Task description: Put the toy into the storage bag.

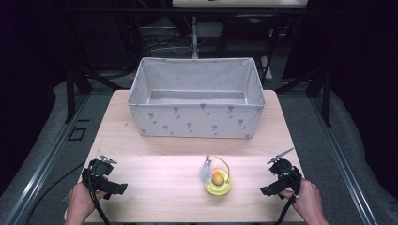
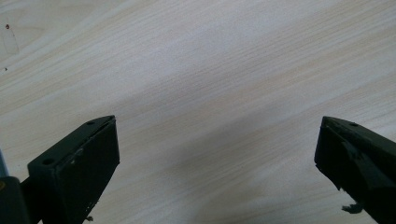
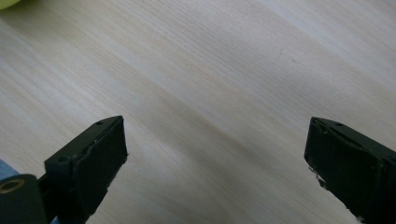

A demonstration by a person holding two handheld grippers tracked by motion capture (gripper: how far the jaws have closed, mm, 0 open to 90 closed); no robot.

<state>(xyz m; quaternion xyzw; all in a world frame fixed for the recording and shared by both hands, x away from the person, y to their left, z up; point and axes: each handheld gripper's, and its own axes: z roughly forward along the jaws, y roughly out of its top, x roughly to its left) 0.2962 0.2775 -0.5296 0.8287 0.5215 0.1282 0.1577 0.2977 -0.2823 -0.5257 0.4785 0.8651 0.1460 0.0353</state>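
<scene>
A yellow ring-shaped toy [image 1: 218,183] with an orange ball in it, a white feather and a thin wire arch rests on the near middle of the wooden table [image 1: 159,140]. Behind it stands a large grey fabric box [image 1: 196,115], its top open and nothing visible inside. My left gripper [image 1: 117,187] lies at the table's near left corner, held by a hand. In the left gripper view its jaws stand wide apart over bare wood, so the left gripper [image 2: 217,154] is open. My right gripper [image 1: 266,190] sits near the right edge, and the right gripper [image 3: 215,154] is open too. A sliver of the yellow toy [image 3: 7,3] peeks in at the top left.
Bare wood lies between the two grippers around the toy. Beyond the table edges are grey floor, metal frame rails [image 1: 42,154] and dark stands. Cables trail from both grippers toward the near edge.
</scene>
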